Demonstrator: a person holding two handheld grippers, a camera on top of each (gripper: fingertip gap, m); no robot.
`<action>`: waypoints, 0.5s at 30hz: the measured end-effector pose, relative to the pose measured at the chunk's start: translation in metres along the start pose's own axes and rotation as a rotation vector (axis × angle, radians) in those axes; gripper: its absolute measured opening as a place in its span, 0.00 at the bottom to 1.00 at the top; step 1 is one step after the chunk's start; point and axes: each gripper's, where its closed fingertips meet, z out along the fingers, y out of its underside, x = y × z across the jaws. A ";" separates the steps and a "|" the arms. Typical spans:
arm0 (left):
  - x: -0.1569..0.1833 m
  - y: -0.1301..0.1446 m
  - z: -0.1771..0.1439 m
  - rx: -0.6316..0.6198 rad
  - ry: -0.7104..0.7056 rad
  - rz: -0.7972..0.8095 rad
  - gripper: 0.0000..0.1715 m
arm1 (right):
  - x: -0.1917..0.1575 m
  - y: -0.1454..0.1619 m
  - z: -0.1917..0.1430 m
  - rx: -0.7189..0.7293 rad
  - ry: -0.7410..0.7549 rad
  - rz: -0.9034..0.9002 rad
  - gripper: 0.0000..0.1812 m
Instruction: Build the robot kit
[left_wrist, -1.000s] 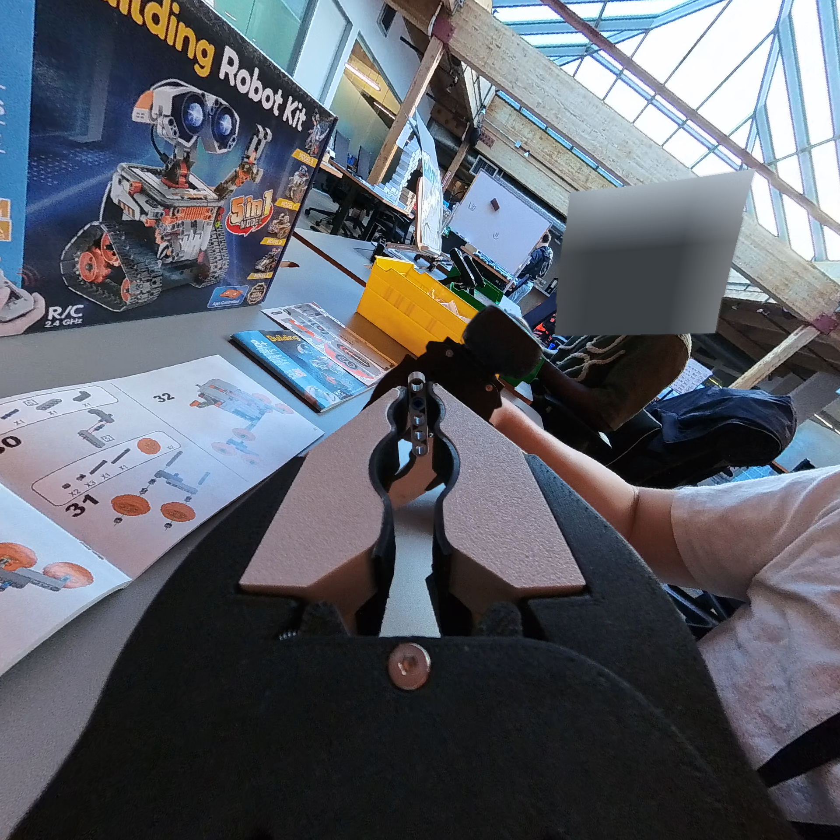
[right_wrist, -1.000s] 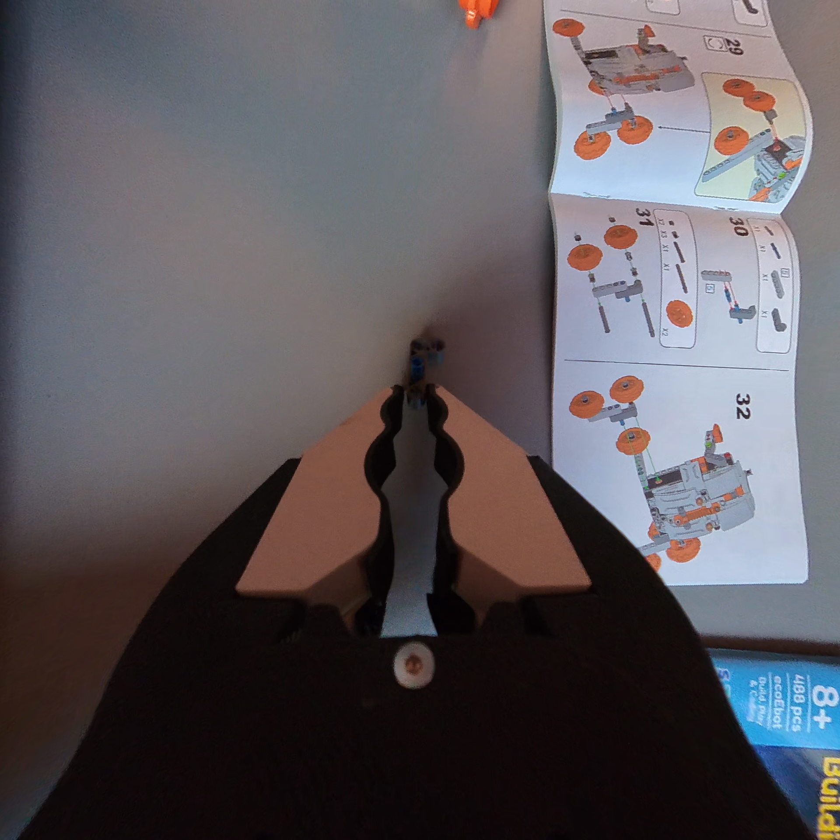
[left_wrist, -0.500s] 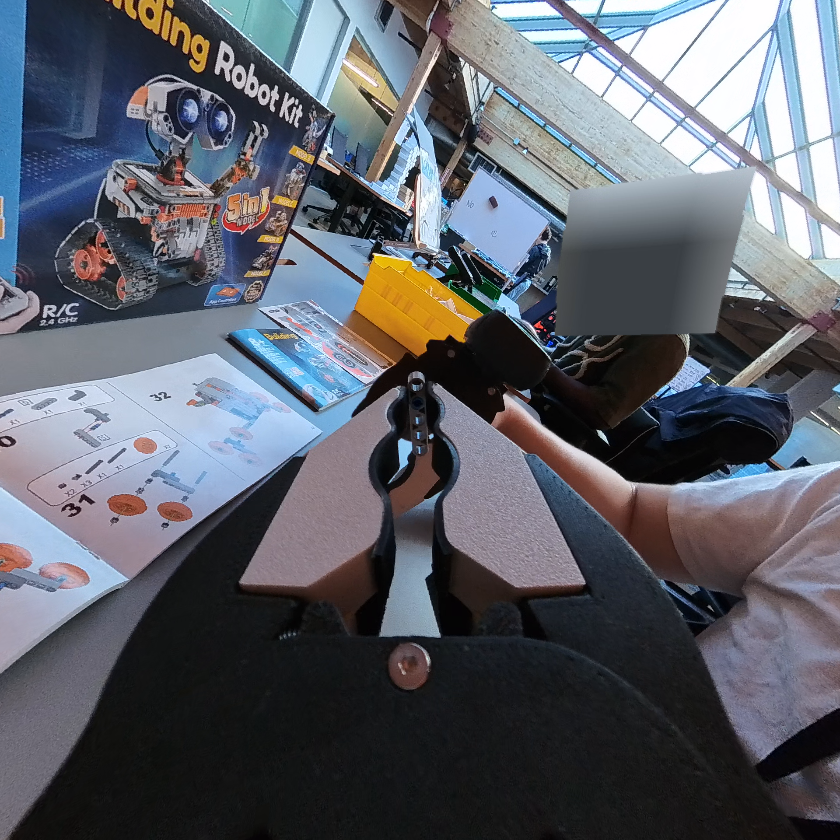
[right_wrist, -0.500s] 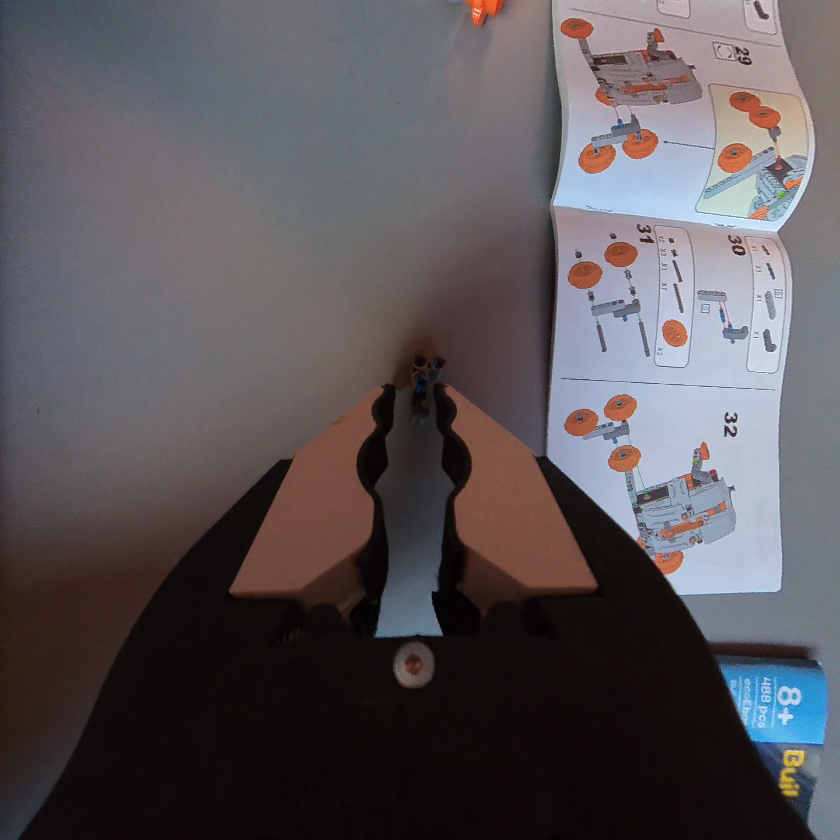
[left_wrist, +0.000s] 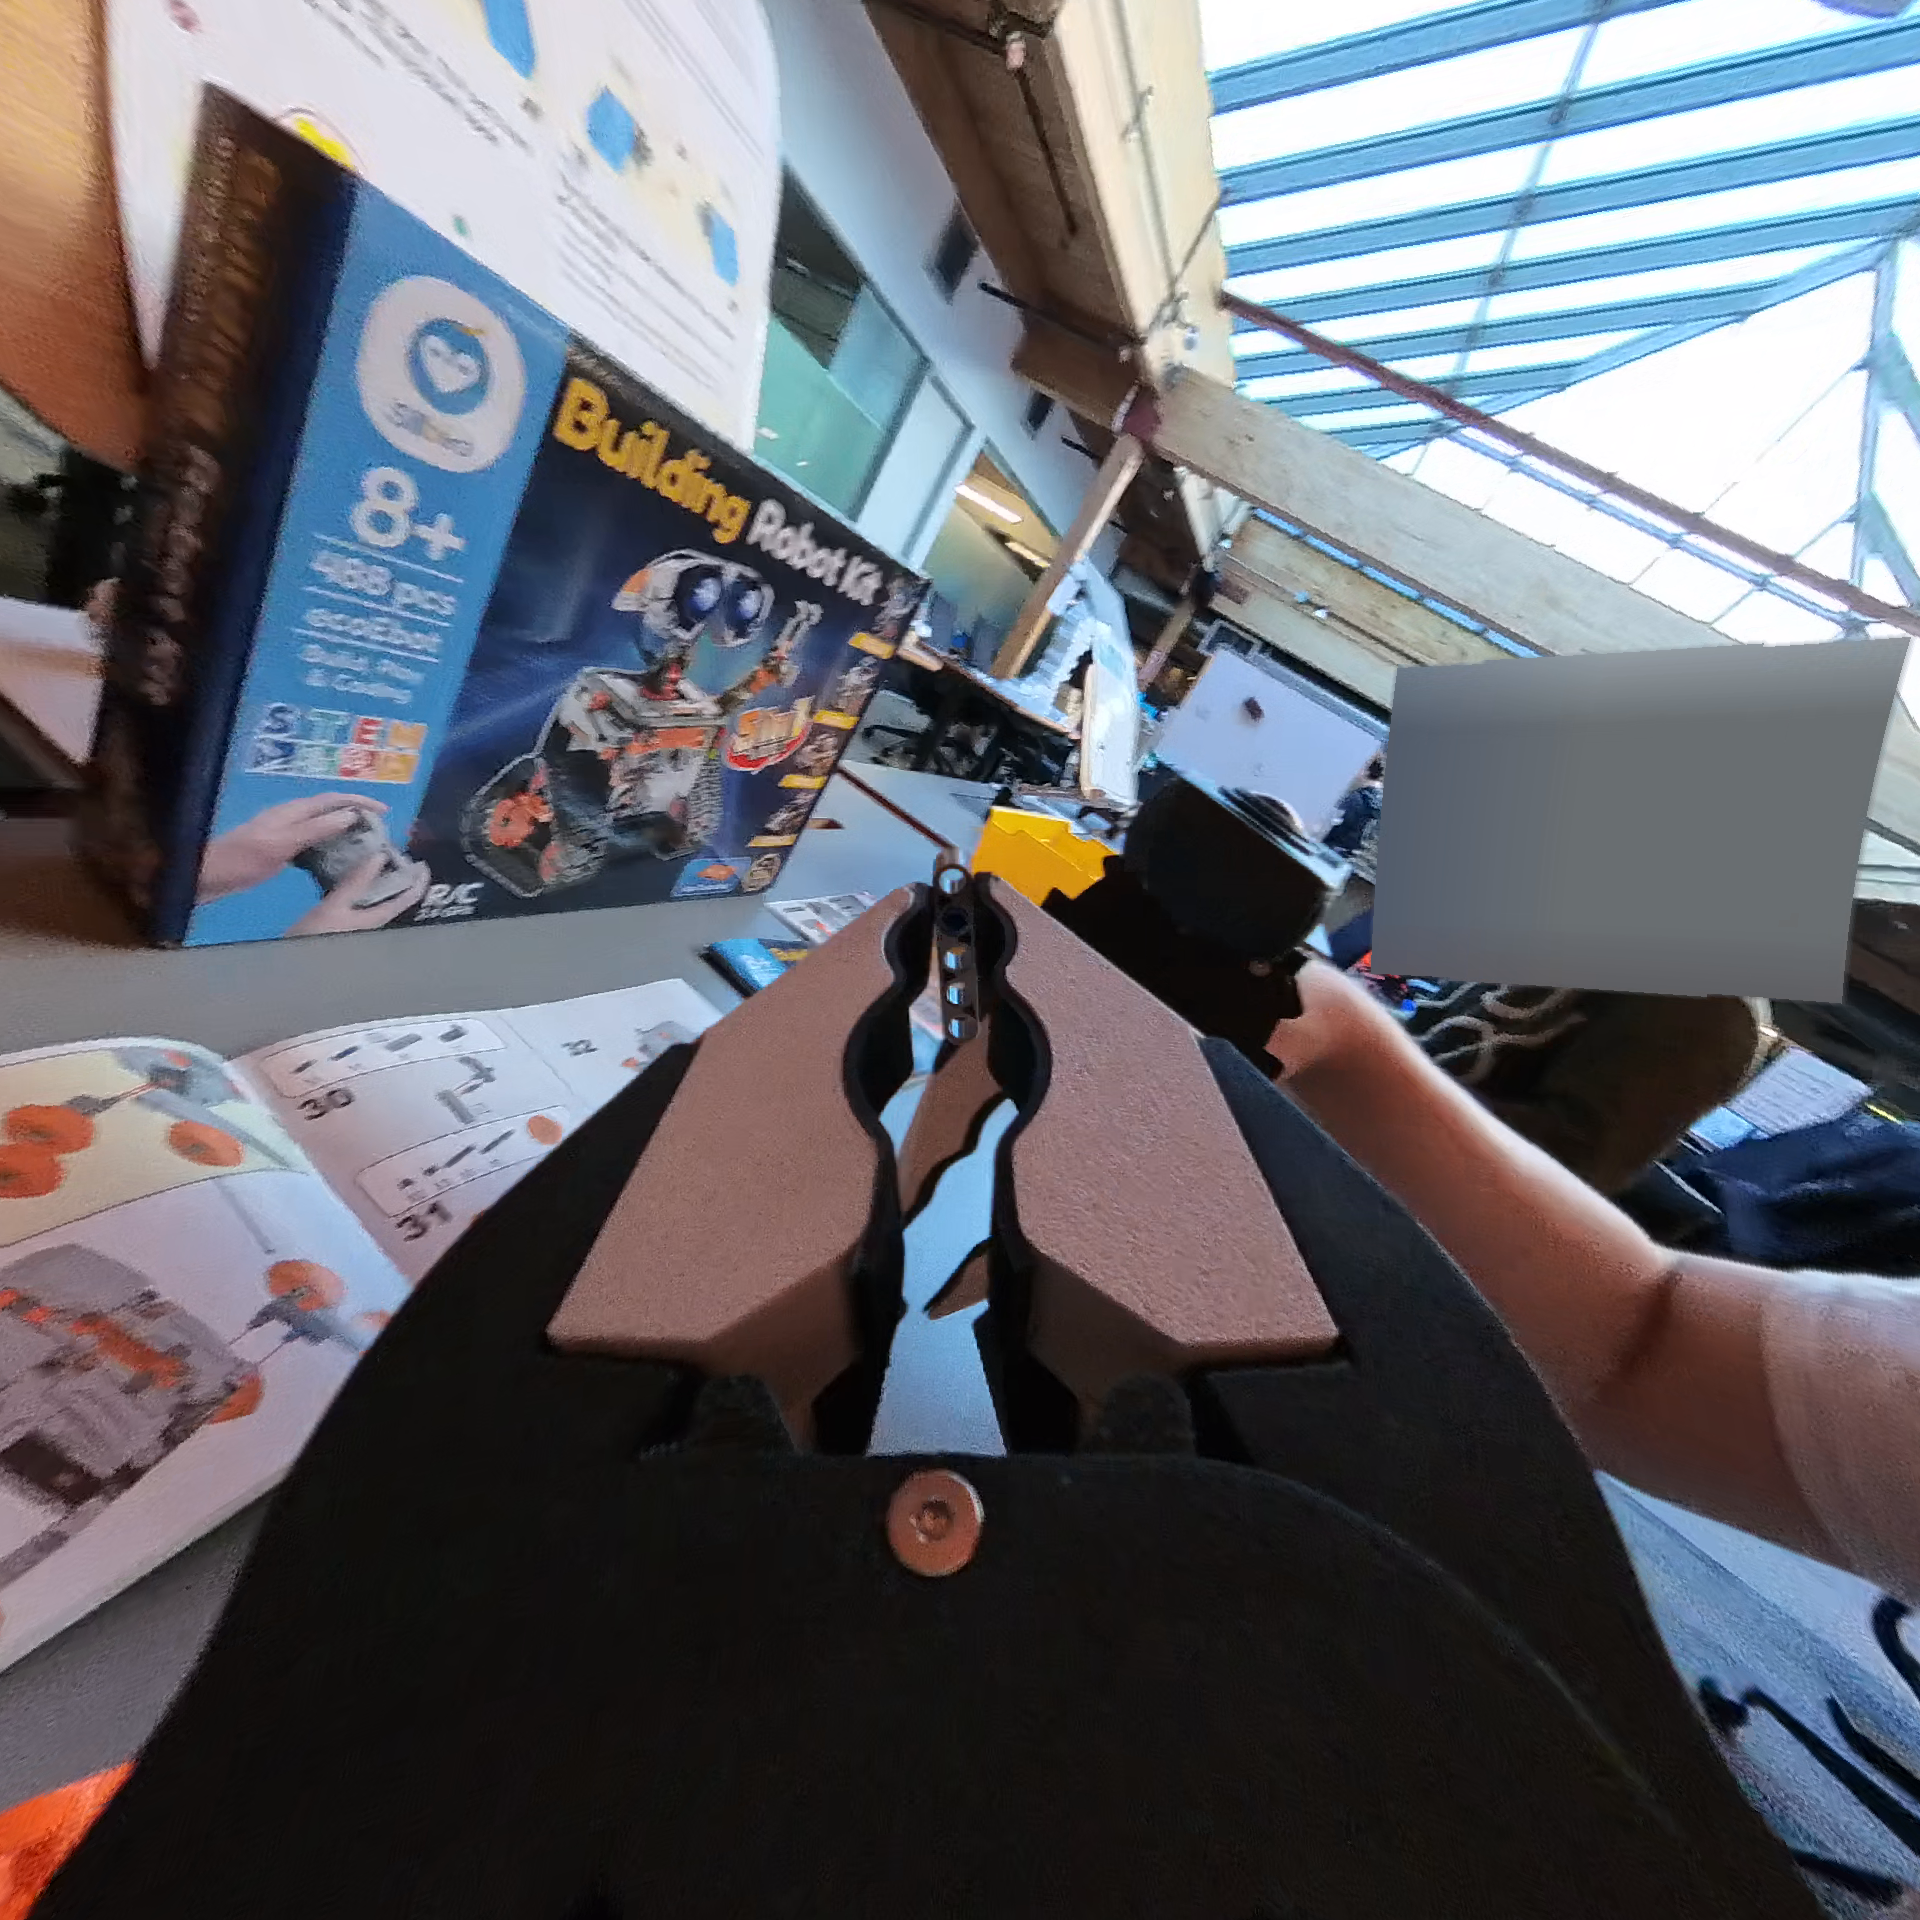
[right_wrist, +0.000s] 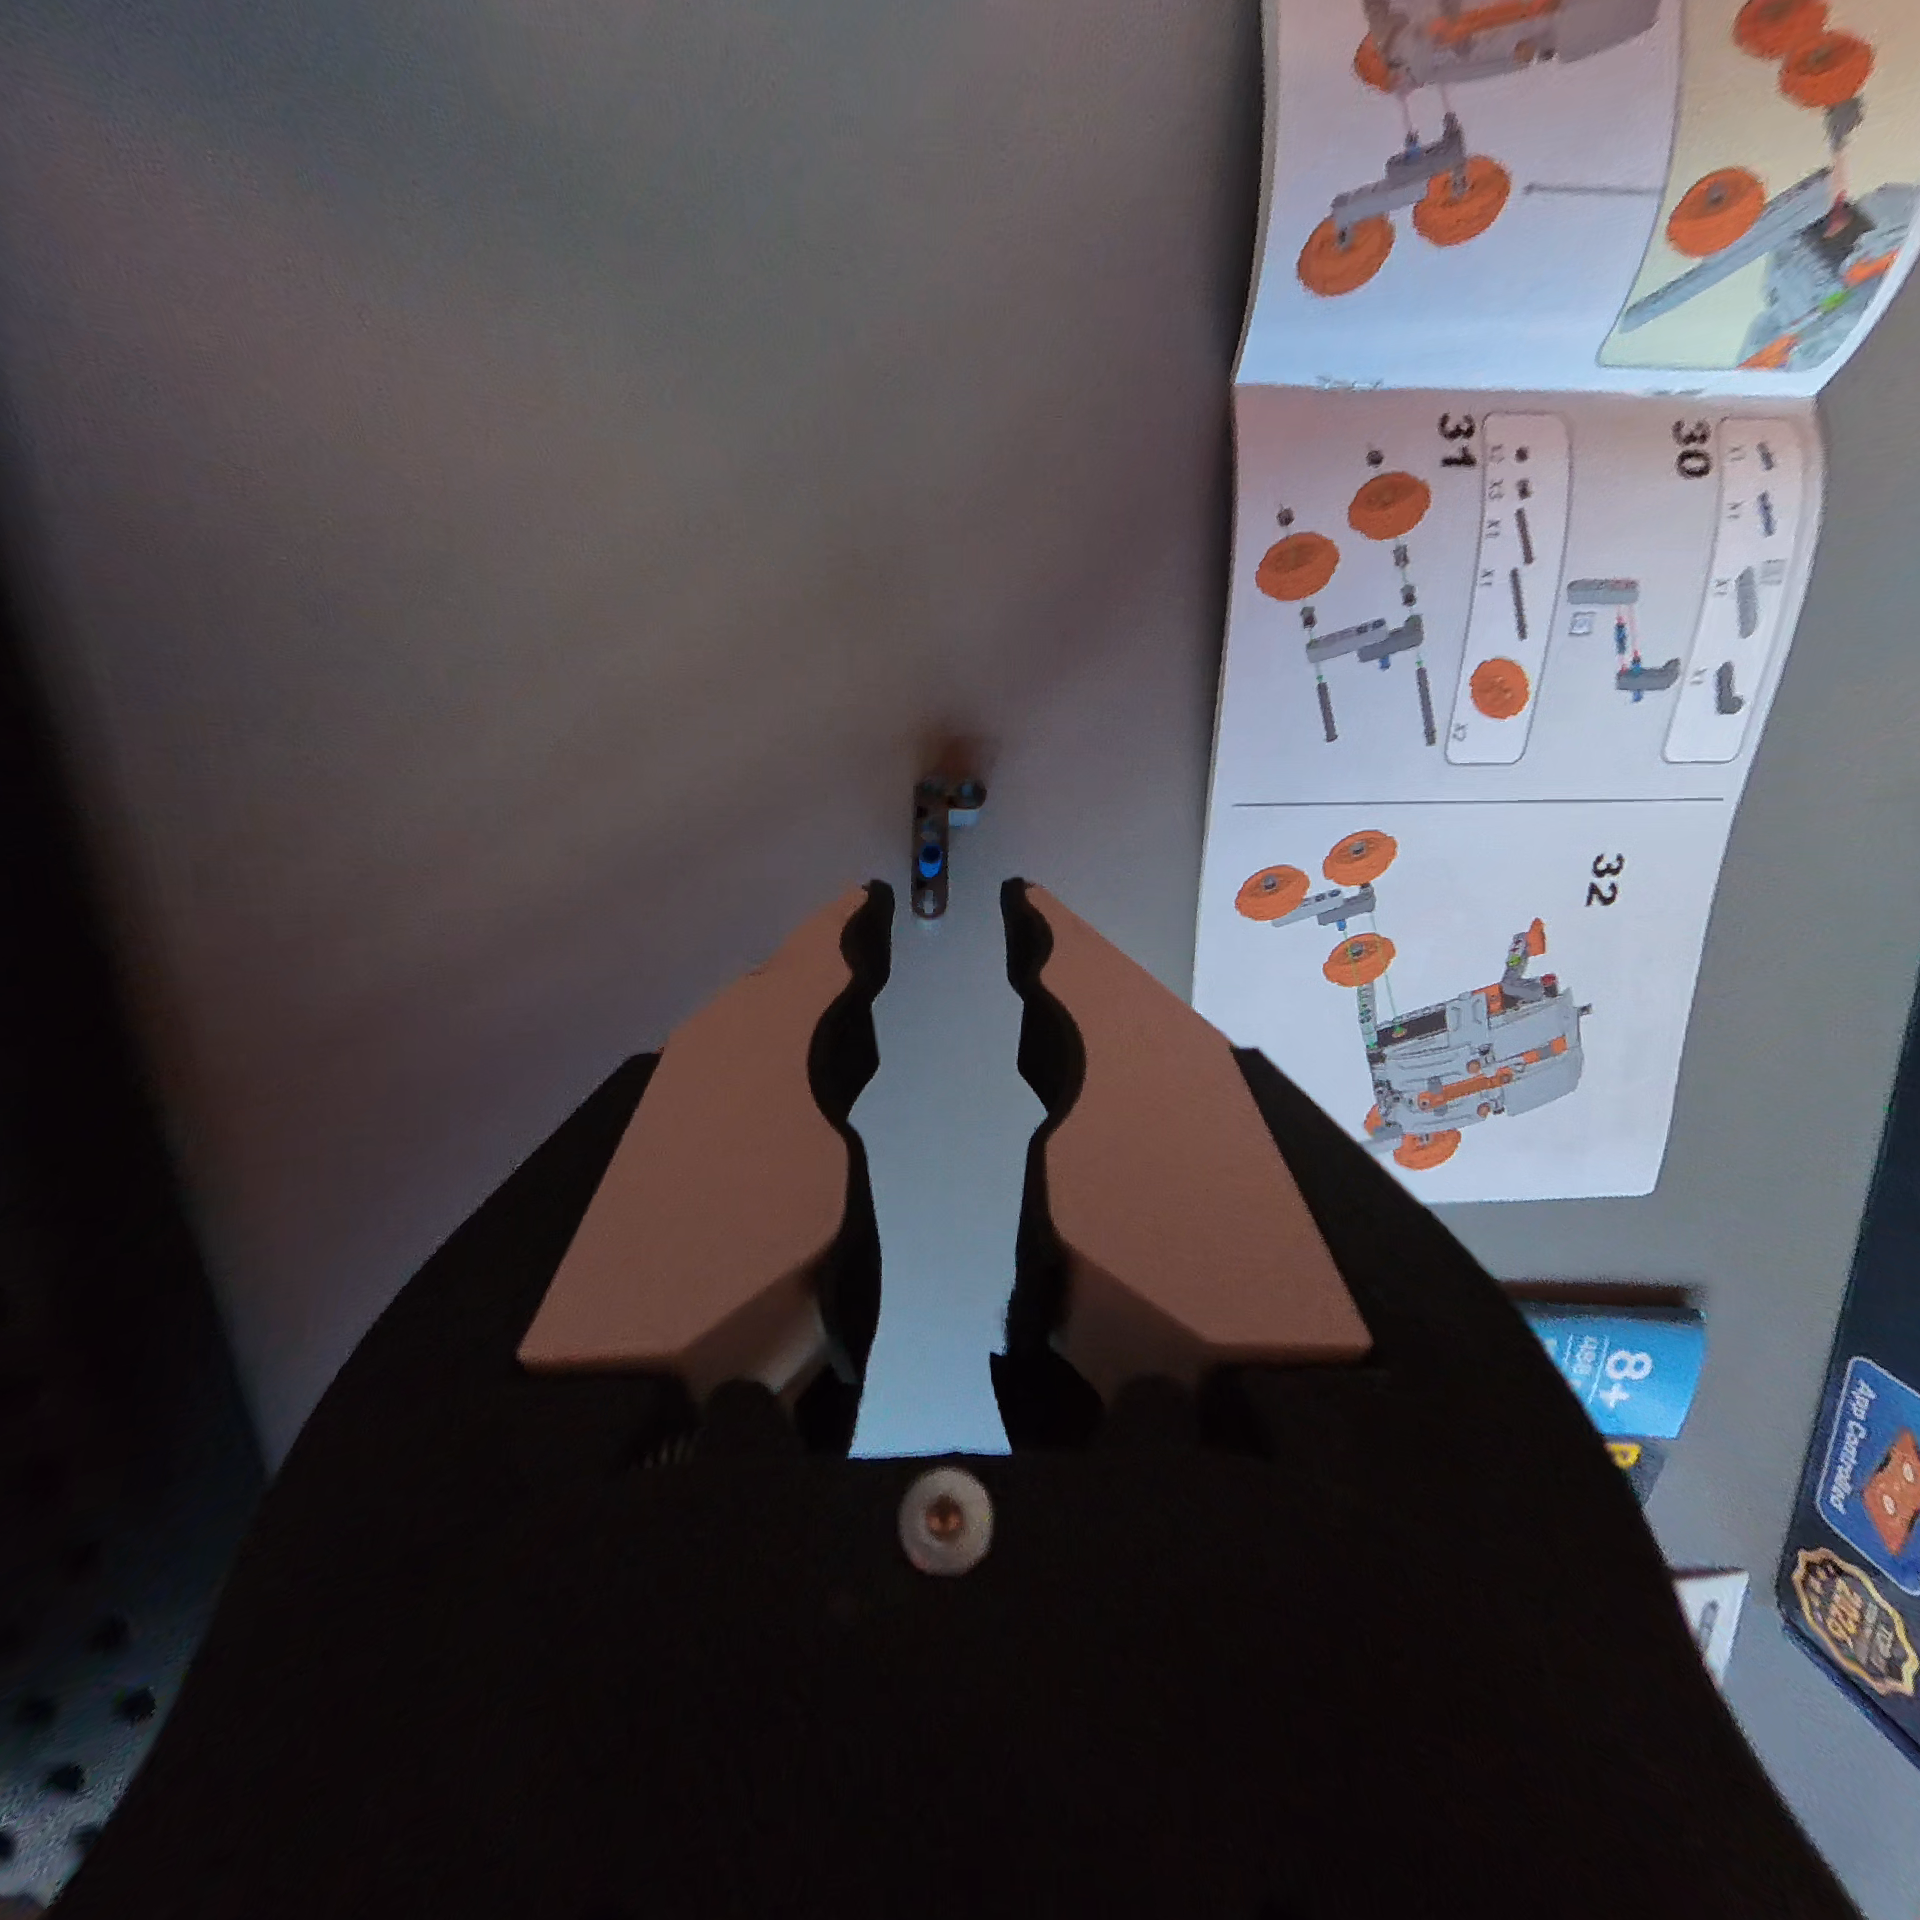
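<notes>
Left fingers (left_wrist: 987, 935) around holed beam (left_wrist: 957, 961)

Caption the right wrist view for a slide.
Open right gripper above a small grey beam assembly lying on the table, open instruction booklet alongside.

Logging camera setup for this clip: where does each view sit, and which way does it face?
Left wrist: on left gripper, low over the table, aimed up across the room; pinches a beam; forearm visible.
Right wrist: on right gripper, facing down at the table; jaws apart before a small part.
Shared: booklet, kit box.
</notes>
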 end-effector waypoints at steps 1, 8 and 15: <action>-0.004 0.001 0.000 -0.007 -0.023 0.000 0.03 | -0.001 0.003 0.001 -0.029 -0.006 -0.001 0.12; -0.023 0.018 0.002 -0.107 -0.141 0.040 0.03 | -0.005 0.002 0.005 -0.152 0.009 -0.067 0.09; -0.036 0.027 -0.001 -0.168 -0.235 0.055 0.03 | -0.005 0.001 0.011 -0.221 0.011 -0.098 0.10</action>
